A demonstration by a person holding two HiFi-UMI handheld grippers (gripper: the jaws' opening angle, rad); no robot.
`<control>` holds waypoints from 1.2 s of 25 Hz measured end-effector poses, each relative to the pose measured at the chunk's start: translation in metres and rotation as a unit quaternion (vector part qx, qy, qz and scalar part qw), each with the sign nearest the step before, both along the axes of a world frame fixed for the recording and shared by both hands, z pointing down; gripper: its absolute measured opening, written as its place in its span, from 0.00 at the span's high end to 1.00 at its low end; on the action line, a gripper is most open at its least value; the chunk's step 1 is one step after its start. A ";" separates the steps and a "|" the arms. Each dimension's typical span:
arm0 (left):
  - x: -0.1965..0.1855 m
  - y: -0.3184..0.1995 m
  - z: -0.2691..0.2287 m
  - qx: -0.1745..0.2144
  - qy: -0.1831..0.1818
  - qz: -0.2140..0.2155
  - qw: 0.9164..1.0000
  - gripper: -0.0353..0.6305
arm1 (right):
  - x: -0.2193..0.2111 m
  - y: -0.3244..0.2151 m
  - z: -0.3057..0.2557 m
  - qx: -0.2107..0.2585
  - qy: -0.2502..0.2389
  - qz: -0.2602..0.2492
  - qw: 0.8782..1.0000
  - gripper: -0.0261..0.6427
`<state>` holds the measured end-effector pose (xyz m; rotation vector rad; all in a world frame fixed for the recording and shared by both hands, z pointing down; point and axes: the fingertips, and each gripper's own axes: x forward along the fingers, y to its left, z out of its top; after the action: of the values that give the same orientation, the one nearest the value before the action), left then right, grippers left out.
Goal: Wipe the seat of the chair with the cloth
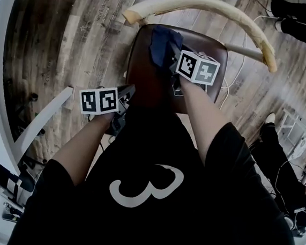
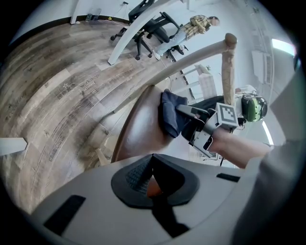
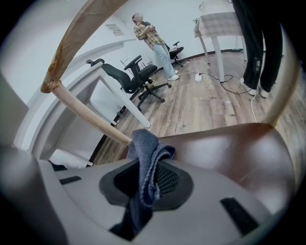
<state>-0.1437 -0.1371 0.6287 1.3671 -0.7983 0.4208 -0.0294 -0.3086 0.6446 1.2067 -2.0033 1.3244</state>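
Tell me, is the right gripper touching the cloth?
Touching. The right gripper view shows the right gripper shut on the cloth, fabric pinched between its jaws.

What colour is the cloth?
The cloth is dark blue; it shows best in the right gripper view.

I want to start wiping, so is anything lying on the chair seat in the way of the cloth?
Nothing visible does. The right gripper is shut on the cloth right at the seat, and the brown surface around it is bare.
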 end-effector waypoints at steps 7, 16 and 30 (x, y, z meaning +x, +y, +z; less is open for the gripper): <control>0.018 -0.005 -0.003 0.002 -0.002 0.029 1.000 0.93 | 0.053 -0.002 -0.002 0.001 0.014 0.048 0.999 0.88; 0.038 -0.014 0.003 0.003 0.002 0.062 0.998 0.93 | 0.105 0.000 -0.001 0.003 0.039 0.090 0.995 0.88; 0.046 -0.022 0.006 0.003 -0.008 0.088 0.996 0.93 | 0.200 0.016 0.002 -0.001 0.120 0.108 0.987 0.88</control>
<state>-0.0978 -0.1587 0.6346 1.4465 -0.6933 0.5682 0.1710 -0.2929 0.6471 1.5379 -1.7417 1.2105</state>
